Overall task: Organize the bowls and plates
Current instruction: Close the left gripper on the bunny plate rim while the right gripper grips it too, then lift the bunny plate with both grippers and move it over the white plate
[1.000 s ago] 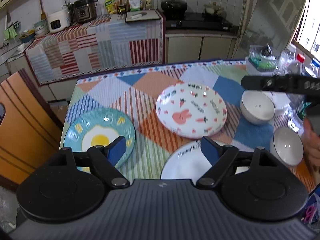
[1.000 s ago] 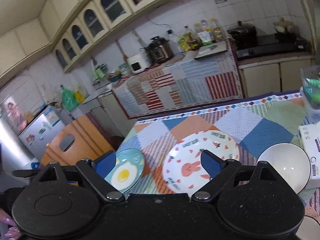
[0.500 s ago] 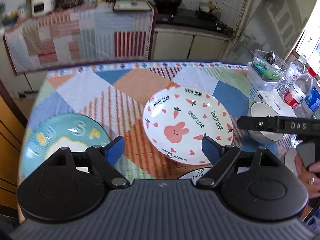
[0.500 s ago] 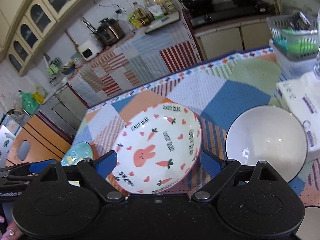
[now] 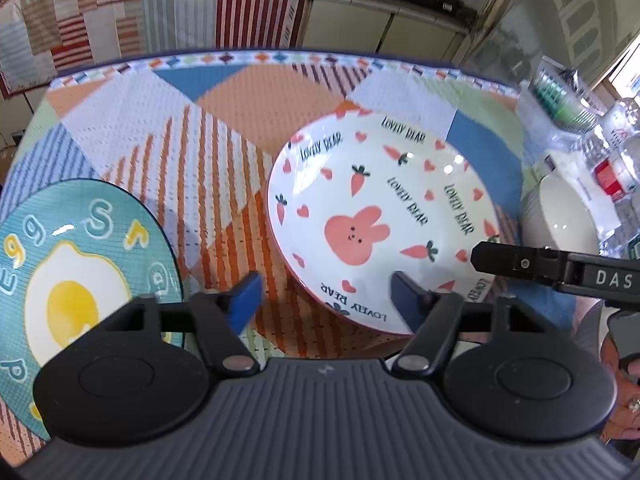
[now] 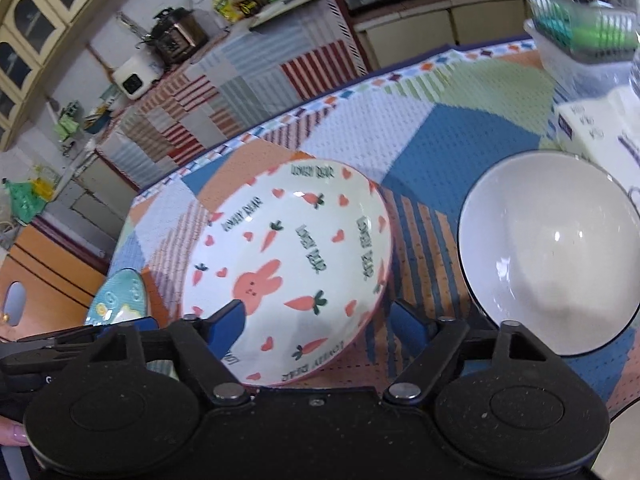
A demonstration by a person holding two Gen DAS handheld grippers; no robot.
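Bunny plate [image 5: 384, 220]: deep white plate with a pink rim, printed with a pink rabbit, carrots, hearts and "LOVELY BEAR" lettering; empty, upright, at the middle of the patchwork cloth.
Egg plate [image 5: 80, 264]: teal plate bearing a fried-egg picture and pale letters around it; empty, flat on the cloth, well apart to the left of the bunny plate; seen edge-on at far left in the right wrist view [image 6: 120, 300].
Bowl [image 6: 552, 256]: white, with a thin dark rim and a glossy inside; empty, upright, just right of the bunny plate, not touching it; partly cut off in the left wrist view [image 5: 560, 216].
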